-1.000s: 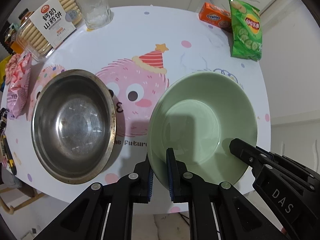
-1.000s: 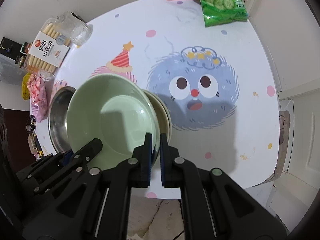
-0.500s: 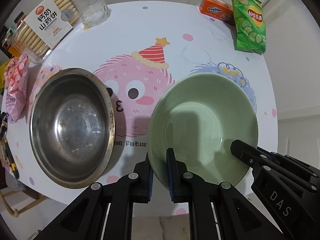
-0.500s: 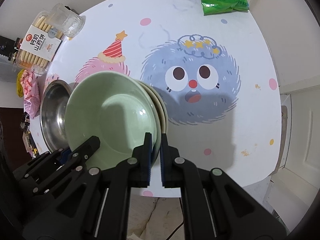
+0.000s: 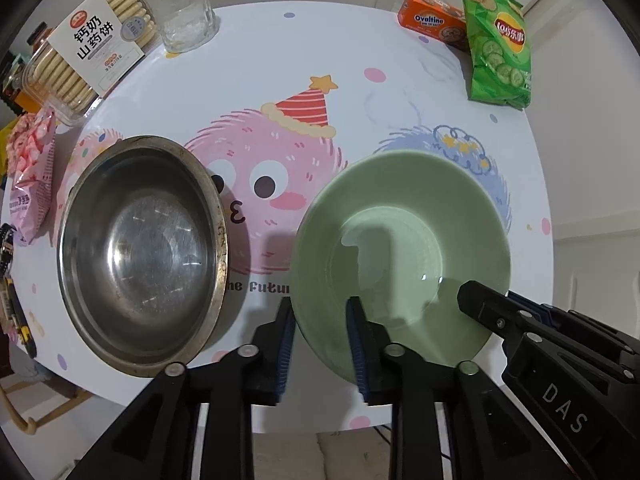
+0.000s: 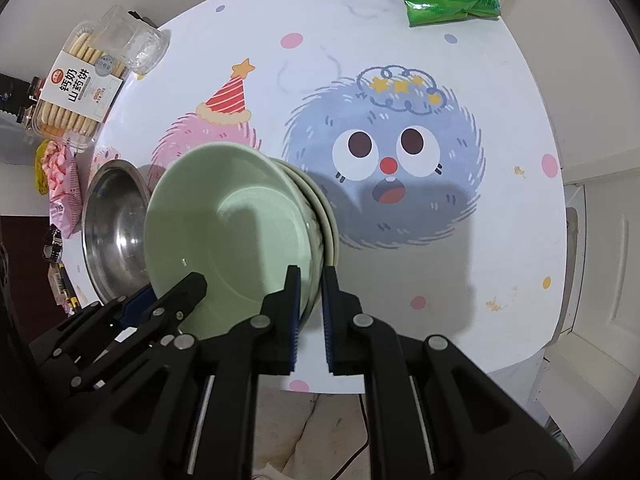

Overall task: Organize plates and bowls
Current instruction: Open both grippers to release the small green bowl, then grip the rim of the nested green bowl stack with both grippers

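Note:
A pale green bowl (image 5: 400, 236) is held above the table by both grippers. My left gripper (image 5: 320, 320) is shut on its near-left rim. My right gripper (image 6: 310, 292) is shut on its near-right rim, and shows in the left wrist view (image 5: 516, 320) as a black arm at the lower right. In the right wrist view the green bowl (image 6: 228, 236) sits on top of one or two cream plates (image 6: 328, 216) whose rims show at its right. A steel bowl (image 5: 140, 248) stands on the table (image 5: 280, 72) to the left; it also shows in the right wrist view (image 6: 112, 228).
At the table's back left are a biscuit pack (image 5: 88, 56), a glass (image 5: 184, 12) and a pink snack bag (image 5: 32, 176). At the back right are an orange Ovaltine box (image 5: 432, 24) and a green crisp bag (image 5: 500, 52). The table's front edge is just below the grippers.
Both grippers and the green bowl have risen and drawn back a little; the table looks smaller and the blue monster print shows more. Both grips are unchanged.

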Demonstrator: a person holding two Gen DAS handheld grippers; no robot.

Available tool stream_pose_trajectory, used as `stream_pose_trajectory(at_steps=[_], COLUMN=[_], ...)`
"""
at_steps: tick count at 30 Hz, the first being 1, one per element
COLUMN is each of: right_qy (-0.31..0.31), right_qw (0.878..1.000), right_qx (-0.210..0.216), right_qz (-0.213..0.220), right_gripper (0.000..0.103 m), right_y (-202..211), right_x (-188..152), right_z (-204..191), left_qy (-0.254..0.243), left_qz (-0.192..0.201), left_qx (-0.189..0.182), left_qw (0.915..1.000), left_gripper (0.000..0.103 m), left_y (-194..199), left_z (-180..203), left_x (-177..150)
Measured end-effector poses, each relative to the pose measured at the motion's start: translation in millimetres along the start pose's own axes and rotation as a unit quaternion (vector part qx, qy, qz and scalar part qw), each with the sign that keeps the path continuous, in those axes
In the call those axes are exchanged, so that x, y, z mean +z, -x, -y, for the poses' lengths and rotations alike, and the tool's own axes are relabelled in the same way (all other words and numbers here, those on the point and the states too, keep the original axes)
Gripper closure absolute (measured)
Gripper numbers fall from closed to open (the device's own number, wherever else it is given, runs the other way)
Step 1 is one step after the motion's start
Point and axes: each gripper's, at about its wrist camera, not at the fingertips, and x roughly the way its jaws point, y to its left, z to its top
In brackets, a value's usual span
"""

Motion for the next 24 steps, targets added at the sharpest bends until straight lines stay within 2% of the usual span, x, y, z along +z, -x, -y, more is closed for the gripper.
stream_pose_trajectory(at_steps=[1, 3, 4, 6, 8, 9, 10, 13, 14, 18, 20, 24], right_qy=[0.001, 0.003, 0.002, 0.001, -0.001, -0.001, -0.001, 0.003, 0.002, -0.007, -0.008, -0.003], right_qw=[1.0, 1.0, 1.0, 1.0, 0.999, 0.999, 0.999, 0.998, 0.998, 0.996, 0.996, 0.996], right_qx=[0.0, -0.002, -0.009, -0.006, -0.002, 0.001, 0.004, 0.01, 0.014, 0.035, 0.042, 0.044], right_qz=[0.003, 0.007, 0.013, 0.023, 0.036, 0.04, 0.047, 0.062, 0.065, 0.077, 0.078, 0.071], right_gripper=[0.09, 0.079, 0.075, 0.067, 0.046, 0.04, 0.031, 0.022, 0.019, 0.012, 0.002, 0.002], right_y=[1.9, 5.9, 9.9, 16.5, 25.6, 28.1, 32.9, 43.5, 45.9, 55.0, 56.1, 51.2], right_x=[0.0, 0.6, 0.7, 0.4, -0.5, -0.8, -1.9, -3.5, -3.4, -3.8, -3.9, -3.6], right_z=[-0.1, 0.1, 1.5, 5.4, 12.0, 13.9, 17.9, 25.7, 27.7, 39.0, 41.2, 41.8], left_qy=[0.002, 0.007, 0.009, 0.015, 0.019, 0.019, 0.019, 0.006, 0.0, -0.022, -0.023, 0.009], left_qz=[0.0, 0.003, 0.004, 0.007, 0.013, 0.018, 0.02, 0.032, 0.035, 0.039, 0.034, 0.021], left_qx=[-0.003, -0.004, -0.008, -0.017, -0.028, -0.038, -0.04, -0.038, -0.037, -0.039, -0.042, -0.058], left_qw=[1.0, 1.0, 0.9999, 0.9997, 0.9993, 0.999, 0.9988, 0.9988, 0.9987, 0.9982, 0.9983, 0.998], left_gripper=[0.067, 0.051, 0.048, 0.034, 0.022, 0.018, 0.017, 0.007, 0.0, 0.0, 0.0, 0.0], left_y=[1.3, 4.9, 6.5, 10.3, 14.6, 17.9, 19.4, 26.6, 28.4, 32.0, 29.3, 18.3], left_z=[-0.5, -3.9, -5.8, -10.9, -15.9, -18.1, -18.4, -18.6, -18.2, -13.6, -12.2, -13.9], left_x=[0.3, 0.4, 0.2, 0.1, -0.4, -1.3, -1.5, -3.8, -5.2, -14.4, -17.9, -17.4])
